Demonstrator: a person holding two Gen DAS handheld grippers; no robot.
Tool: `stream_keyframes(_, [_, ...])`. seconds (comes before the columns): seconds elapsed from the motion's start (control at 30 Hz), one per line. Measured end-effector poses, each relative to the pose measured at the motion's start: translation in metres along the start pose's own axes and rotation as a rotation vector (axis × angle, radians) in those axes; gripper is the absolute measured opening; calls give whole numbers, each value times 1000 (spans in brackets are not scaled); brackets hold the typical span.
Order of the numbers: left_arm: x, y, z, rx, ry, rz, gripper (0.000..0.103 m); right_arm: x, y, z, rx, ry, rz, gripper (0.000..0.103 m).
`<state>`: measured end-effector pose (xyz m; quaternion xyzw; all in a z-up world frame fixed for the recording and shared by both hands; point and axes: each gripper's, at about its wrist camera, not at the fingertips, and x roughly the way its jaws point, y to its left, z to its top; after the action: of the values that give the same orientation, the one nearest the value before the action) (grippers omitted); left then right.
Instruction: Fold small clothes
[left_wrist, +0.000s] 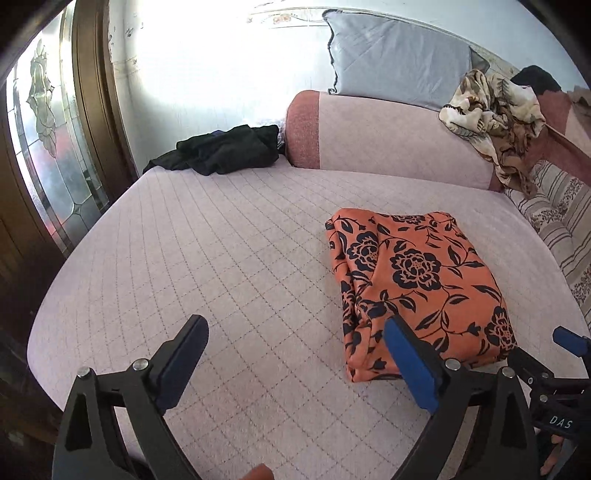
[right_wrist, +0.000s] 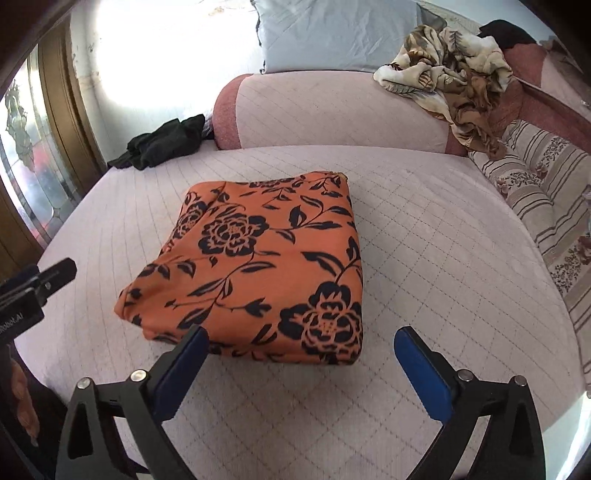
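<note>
Where the left gripper (left_wrist: 295, 345) overlaps it, the folded garment's (left_wrist: 417, 284) near edge hides.

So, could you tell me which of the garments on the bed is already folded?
The orange floral garment: a neat rectangle. The black clothes and beige patterned cloth lie crumpled.

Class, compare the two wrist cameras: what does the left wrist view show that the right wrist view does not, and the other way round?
Only the left wrist view shows the left gripper whole, jaws wide open with nothing between them, and the glass door panel more fully. Only the right wrist view shows the right gripper whole, also open and empty, and more of the striped floral cushion. Both show the folded orange floral garment on the pink quilted cover, the dark clothes, the crumpled leaf-print cloth and the grey pillow.
</note>
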<state>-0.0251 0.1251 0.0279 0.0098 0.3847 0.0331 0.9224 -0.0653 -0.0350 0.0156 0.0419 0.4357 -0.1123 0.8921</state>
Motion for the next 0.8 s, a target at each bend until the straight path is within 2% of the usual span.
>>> stream_keyframes(0.13, [-20,-3,-3,-13,-16,-33,96,-21,5,-2,17,-36,-7,102])
stream_keyframes(0.23, [-32,-9,-2,6,-39,-25,96,-34,5,3,55,-55,-28,102])
stream_keyframes(0.37, [-41,-16,-1,33,-58,-22,97,-41,7,9,42,-56,-33,102])
stream_keyframes(0.8, [-37,-25,8,15,-43,-59,98,-36,10,18,6,-48,-36,102])
